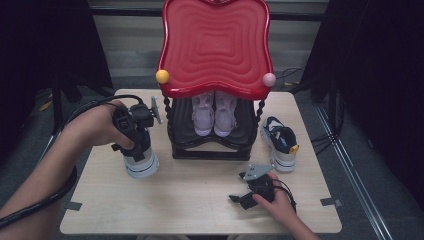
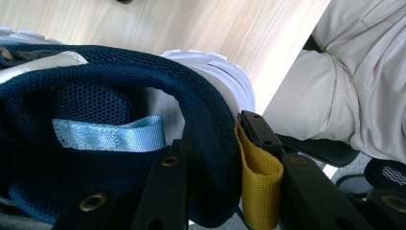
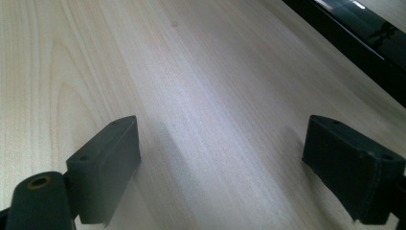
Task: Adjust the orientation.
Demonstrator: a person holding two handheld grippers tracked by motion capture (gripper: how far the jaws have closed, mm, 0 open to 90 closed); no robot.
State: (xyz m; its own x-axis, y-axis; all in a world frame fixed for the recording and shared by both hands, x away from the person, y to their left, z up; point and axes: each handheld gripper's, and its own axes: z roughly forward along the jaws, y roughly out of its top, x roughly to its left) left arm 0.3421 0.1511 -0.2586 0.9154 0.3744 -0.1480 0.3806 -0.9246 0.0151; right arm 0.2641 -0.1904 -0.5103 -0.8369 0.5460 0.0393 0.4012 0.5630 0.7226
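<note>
Left fingers (image 2: pixel 210 158) clenched on the heel collar of the shoe (image 2: pixel 119 96), one jaw inside the padded opening, one outside beside the yellow pull tab (image 2: pixel 261 179). In the high view the shoe (image 1: pixel 141 162) hangs heel-up below my left hand (image 1: pixel 100 127), at the counter's (image 1: pixel 200 200) left side, beside the rack (image 1: pixel 210 135). Whether the toe touches the counter, cannot tell. Collar is soft mesh and compresses; the chunky sole probably makes it toe-heavy, likely to swing. The stiffer heel back is the better hold. Right fingers (image 3: pixel 234 163) released, nothing between them, low over bare counter. Matching shoe (image 1: pixel 280 142) stands right of the rack.
</note>
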